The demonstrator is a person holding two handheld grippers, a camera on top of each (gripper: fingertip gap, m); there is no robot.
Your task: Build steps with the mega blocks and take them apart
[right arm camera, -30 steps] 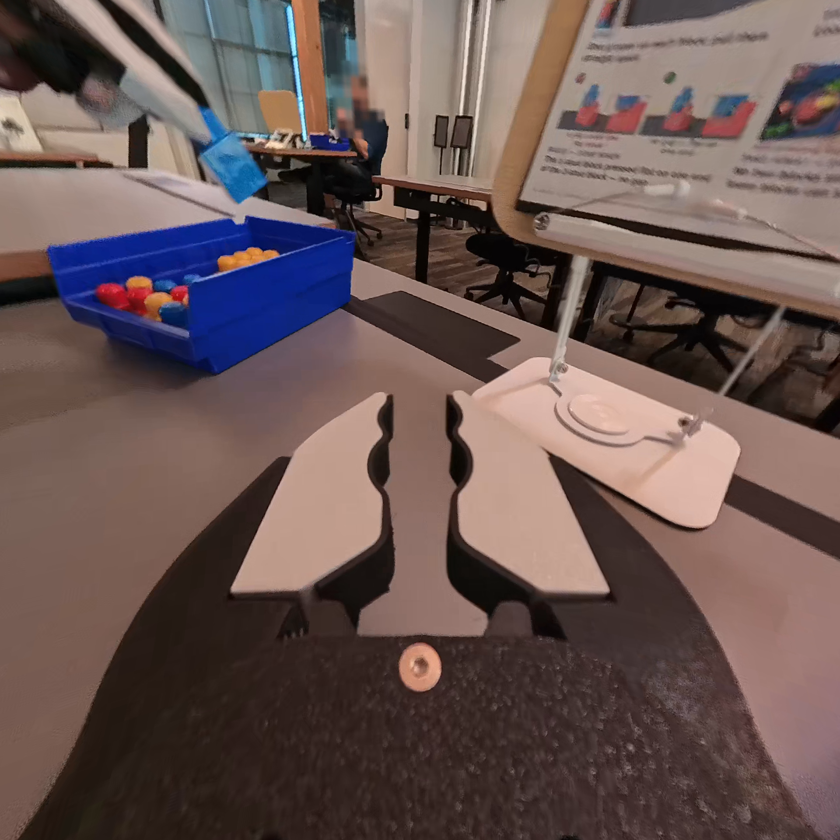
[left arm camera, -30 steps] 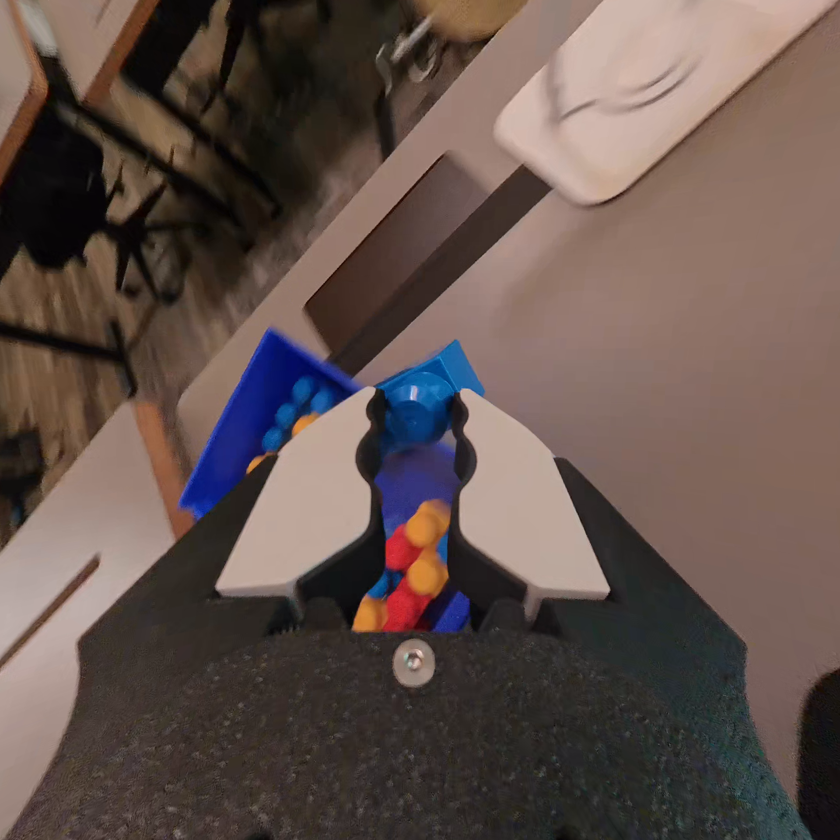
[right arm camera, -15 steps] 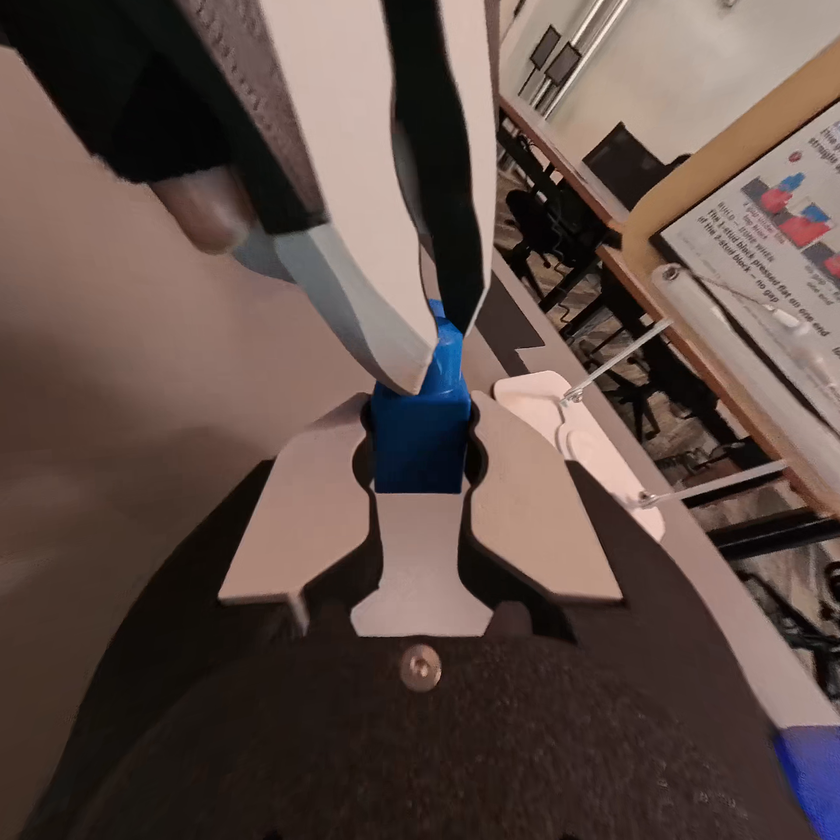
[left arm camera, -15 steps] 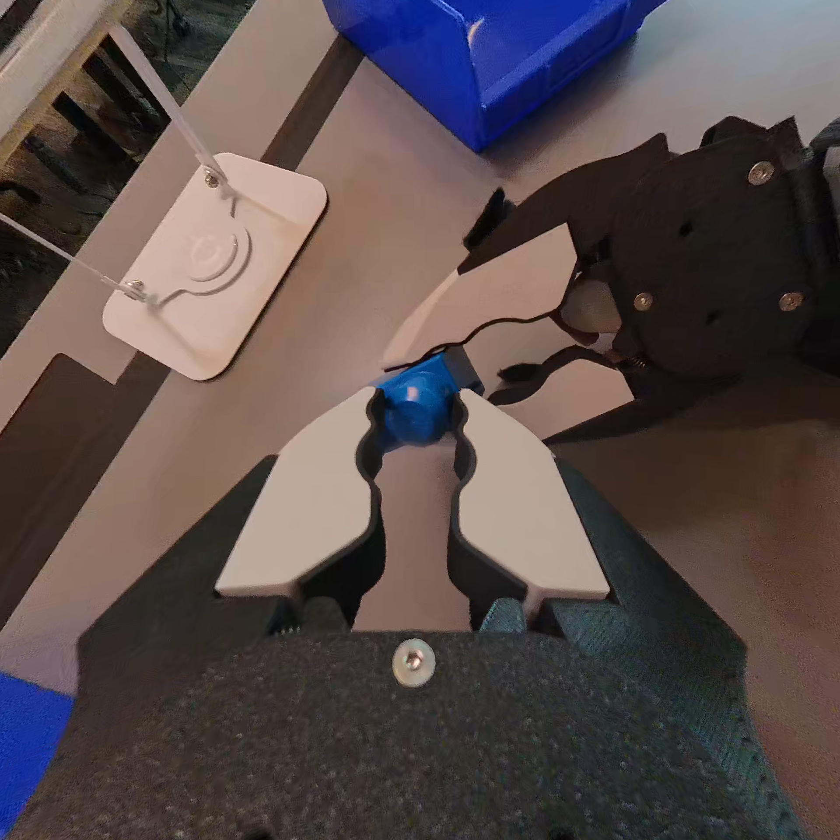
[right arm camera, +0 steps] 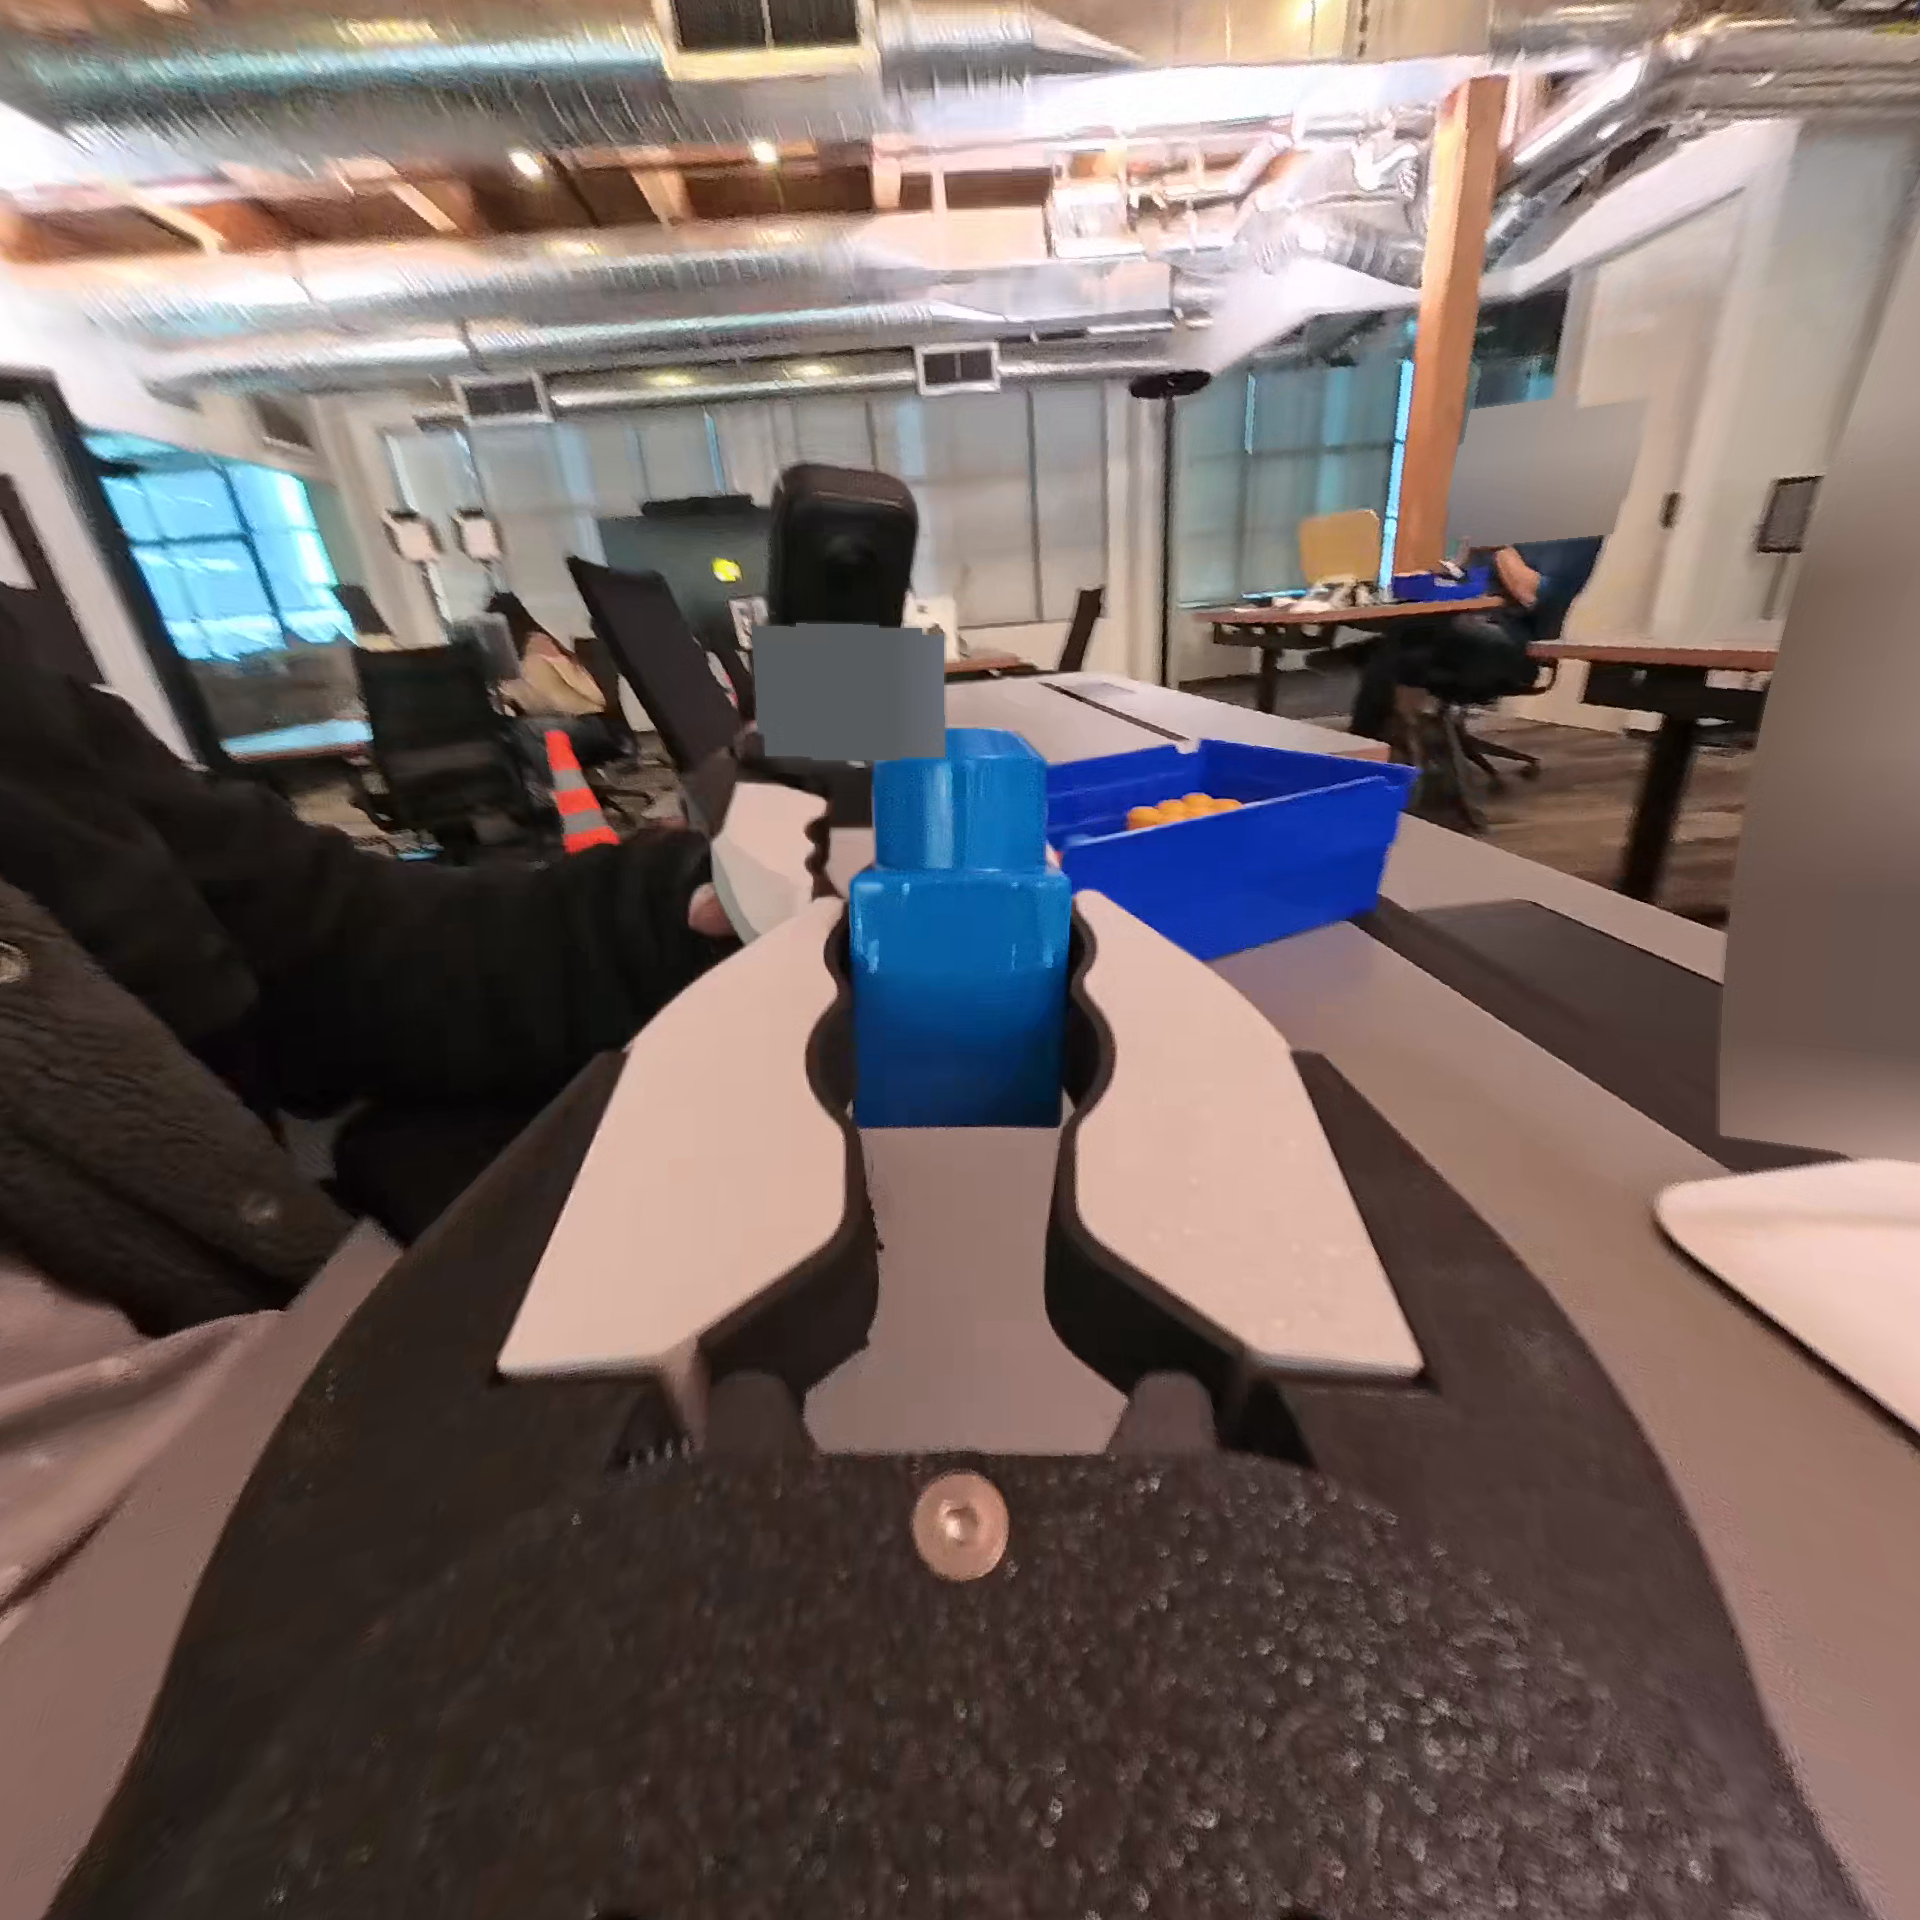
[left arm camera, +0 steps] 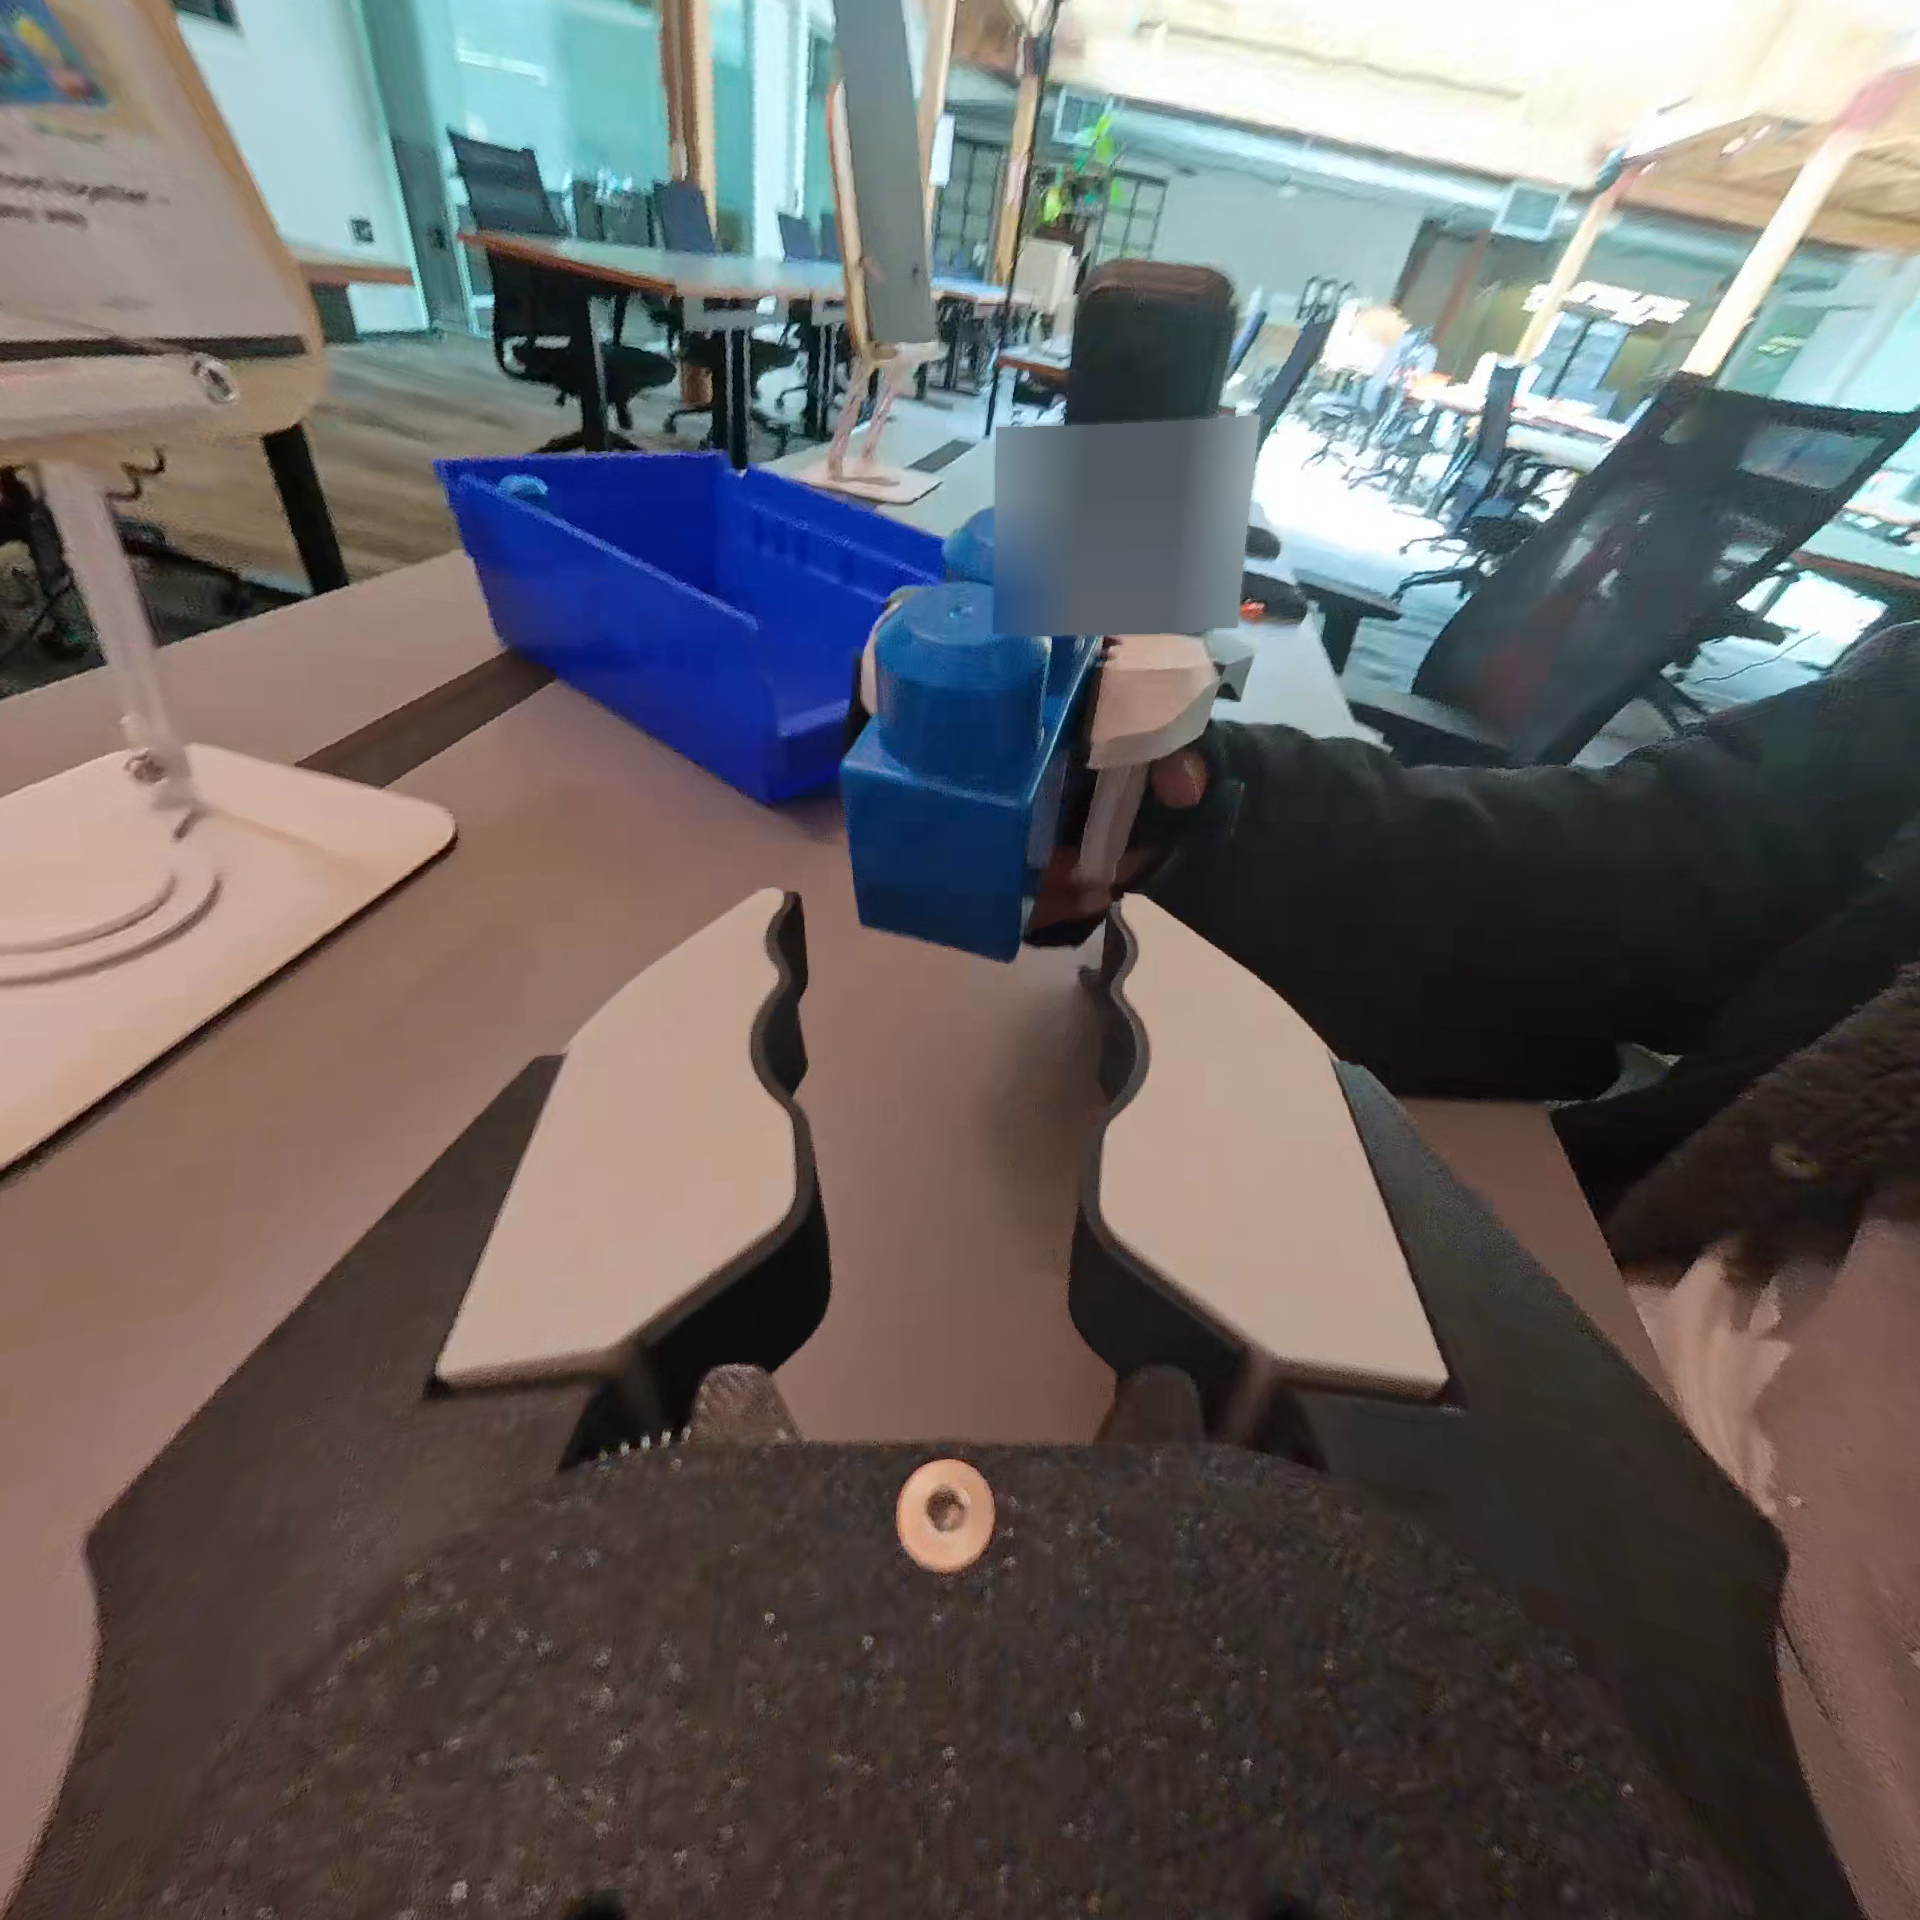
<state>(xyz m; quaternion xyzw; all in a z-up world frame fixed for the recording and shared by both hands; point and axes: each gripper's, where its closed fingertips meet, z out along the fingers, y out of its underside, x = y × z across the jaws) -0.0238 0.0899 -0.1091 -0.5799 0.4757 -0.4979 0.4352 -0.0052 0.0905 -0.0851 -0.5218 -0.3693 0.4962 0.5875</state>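
Observation:
A blue mega block (right arm camera: 958,1018) with a round stud on top sits upright between the fingers of my right gripper (right arm camera: 959,912), which is shut on it just above the grey table. In the left wrist view the same block (left arm camera: 940,821) hangs in the right gripper (left arm camera: 1143,717) just beyond my left gripper (left arm camera: 951,925). My left gripper is open and empty, its fingertips a little short of the block. The left gripper's white fingers (right arm camera: 758,852) show behind the block in the right wrist view.
A blue bin (left arm camera: 665,603) stands on the table behind the block; it holds orange blocks (right arm camera: 1179,808) in the right wrist view. A white stand base (left arm camera: 156,862) with a slanted board lies to the left. A person's dark sleeve (left arm camera: 1455,883) reaches in. The grippers are tip to tip, or close to it.
The left gripper carried the blue block from the bin to the right gripper. The right gripper shut on it. The left gripper let go, opened and drew back.

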